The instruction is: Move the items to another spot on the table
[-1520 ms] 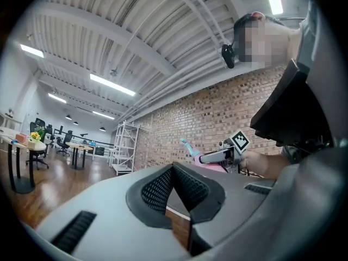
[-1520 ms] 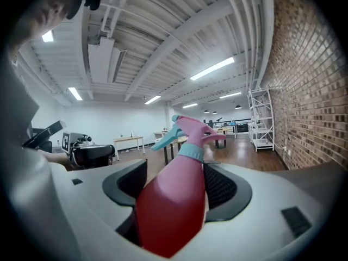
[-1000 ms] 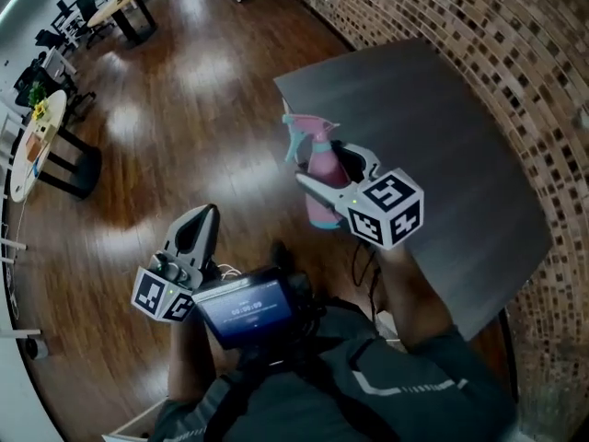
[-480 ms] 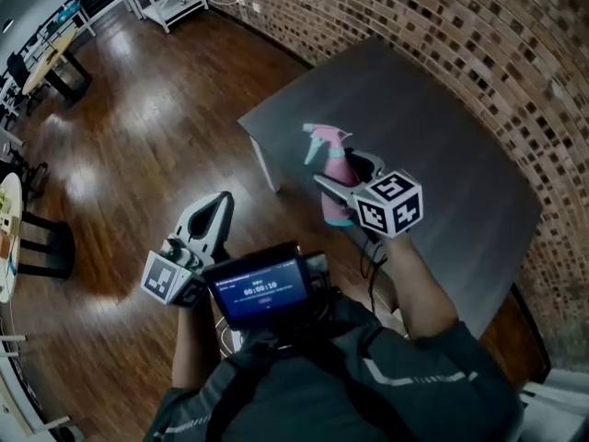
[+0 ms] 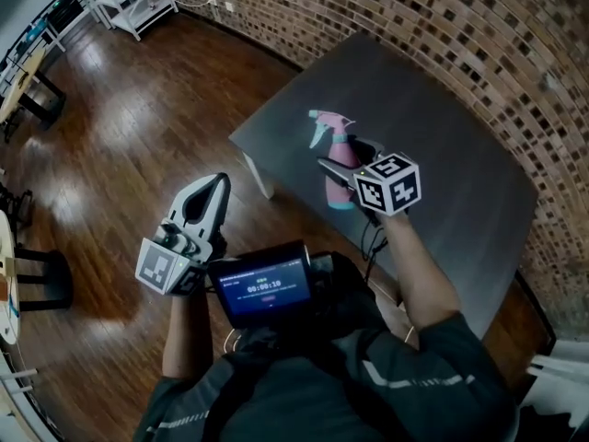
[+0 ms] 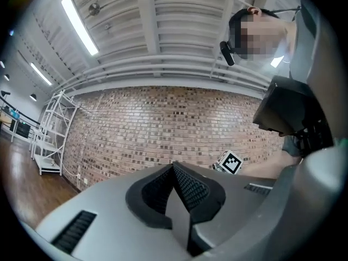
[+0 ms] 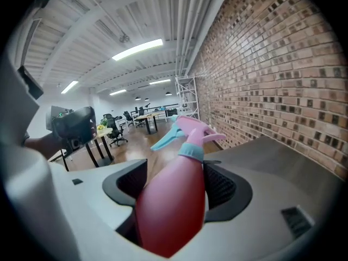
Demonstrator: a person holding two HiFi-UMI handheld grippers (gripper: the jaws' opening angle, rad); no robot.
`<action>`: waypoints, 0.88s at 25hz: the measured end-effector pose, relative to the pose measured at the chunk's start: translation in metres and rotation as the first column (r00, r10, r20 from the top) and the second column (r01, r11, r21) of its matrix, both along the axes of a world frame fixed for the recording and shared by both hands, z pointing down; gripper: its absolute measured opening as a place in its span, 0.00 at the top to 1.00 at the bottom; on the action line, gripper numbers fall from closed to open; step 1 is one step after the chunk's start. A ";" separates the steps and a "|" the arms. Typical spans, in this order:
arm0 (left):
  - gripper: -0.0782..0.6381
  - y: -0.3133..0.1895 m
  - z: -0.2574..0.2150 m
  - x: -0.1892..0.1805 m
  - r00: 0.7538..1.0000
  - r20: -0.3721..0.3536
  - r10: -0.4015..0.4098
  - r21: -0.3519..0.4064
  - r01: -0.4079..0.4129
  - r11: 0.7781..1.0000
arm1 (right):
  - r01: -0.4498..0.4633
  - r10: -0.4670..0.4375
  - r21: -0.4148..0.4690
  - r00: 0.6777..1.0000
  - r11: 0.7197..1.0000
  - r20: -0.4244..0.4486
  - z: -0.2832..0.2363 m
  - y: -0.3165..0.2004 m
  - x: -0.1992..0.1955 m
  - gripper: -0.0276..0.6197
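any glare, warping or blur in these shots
Head view: pale glare patches on the wood floor, and the brick wall bows. Right gripper view: the spray bottle looks soft close to the lens. Left gripper view: dark round corners, a bright light strip.

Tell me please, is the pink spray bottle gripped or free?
Gripped. The right gripper has its fingers pressed on both sides of the pink spray bottle.

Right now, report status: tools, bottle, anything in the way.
Right tool shut on pink spray bottle, over the table. Left tool shut, empty, off the table's edge. Nothing seen in the way.
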State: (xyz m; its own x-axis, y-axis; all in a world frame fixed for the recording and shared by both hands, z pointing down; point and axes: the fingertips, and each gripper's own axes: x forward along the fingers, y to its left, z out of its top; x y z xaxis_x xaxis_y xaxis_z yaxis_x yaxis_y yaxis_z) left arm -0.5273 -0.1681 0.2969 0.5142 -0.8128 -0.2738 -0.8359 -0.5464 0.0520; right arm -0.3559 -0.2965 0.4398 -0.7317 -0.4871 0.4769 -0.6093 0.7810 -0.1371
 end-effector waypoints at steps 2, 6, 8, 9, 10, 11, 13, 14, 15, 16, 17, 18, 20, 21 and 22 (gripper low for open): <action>0.90 -0.013 0.002 0.004 1.000 0.023 0.011 0.004 -0.011 1.000 | -0.003 0.002 -0.024 0.999 1.000 -0.034 0.016 -0.014 -0.002 0.45; 0.90 -0.047 0.013 0.016 0.992 0.123 0.030 0.029 -0.034 0.999 | -0.007 -0.001 -0.096 0.996 0.995 -0.092 0.060 -0.051 0.000 0.45; 0.90 -0.069 0.014 0.017 0.981 0.191 0.028 0.044 -0.037 0.998 | -0.007 -0.010 -0.130 0.992 0.991 -0.130 0.082 -0.071 0.001 0.45; 0.90 -0.078 0.011 0.016 0.975 0.221 0.021 0.057 -0.034 0.998 | -0.007 -0.015 -0.147 0.988 0.989 -0.150 0.094 -0.079 0.002 0.45; 0.90 -0.086 0.006 0.015 0.968 0.252 0.008 0.077 -0.029 0.997 | -0.007 -0.021 -0.164 0.985 0.986 -0.169 0.106 -0.086 0.003 0.45; 0.90 -0.094 0.000 0.014 0.959 0.285 -0.009 0.106 -0.022 0.994 | -0.009 -0.025 -0.181 0.983 0.984 -0.184 0.117 -0.093 0.005 0.45; 0.90 -0.110 -0.014 0.014 0.939 0.341 -0.044 0.174 -0.017 0.985 | -0.017 -0.028 -0.213 0.978 0.977 -0.207 0.136 -0.109 0.008 0.45; 0.90 -0.119 -0.020 0.014 0.932 0.357 -0.056 0.202 -0.019 0.979 | -0.021 -0.031 -0.232 0.976 0.973 -0.216 0.145 -0.117 0.009 0.45; 0.90 -0.128 -0.025 0.014 0.929 0.365 -0.066 0.224 -0.018 0.974 | -0.021 -0.038 -0.253 0.974 0.967 -0.222 0.154 -0.124 0.009 0.45; 0.90 -0.137 -0.028 0.015 0.926 0.368 -0.078 0.241 -0.014 0.970 | -0.018 -0.047 -0.276 0.973 0.961 -0.228 0.162 -0.130 0.009 0.45; 0.90 -0.145 -0.030 0.015 0.923 0.373 -0.091 0.255 -0.007 0.967 | -0.016 -0.056 -0.297 0.971 0.955 -0.233 0.169 -0.134 0.010 0.45; 0.90 -0.152 -0.030 0.016 0.919 0.381 -0.103 0.267 -0.002 0.964 | -0.017 -0.062 -0.314 0.969 0.949 -0.237 0.176 -0.139 0.010 0.45; 0.90 -0.165 -0.029 0.017 0.915 0.391 -0.104 0.276 -0.008 0.961 | -0.021 -0.068 -0.339 0.966 0.941 -0.248 0.189 -0.147 0.011 0.45; 0.90 -0.171 -0.028 0.018 0.916 0.389 -0.096 0.272 -0.015 0.962 | -0.024 -0.071 -0.347 0.964 0.938 -0.256 0.195 -0.151 0.012 0.45; 0.90 -0.177 -0.027 0.018 0.919 0.384 -0.087 0.265 -0.019 0.964 | -0.026 -0.074 -0.354 0.961 0.935 -0.267 0.201 -0.154 0.012 0.45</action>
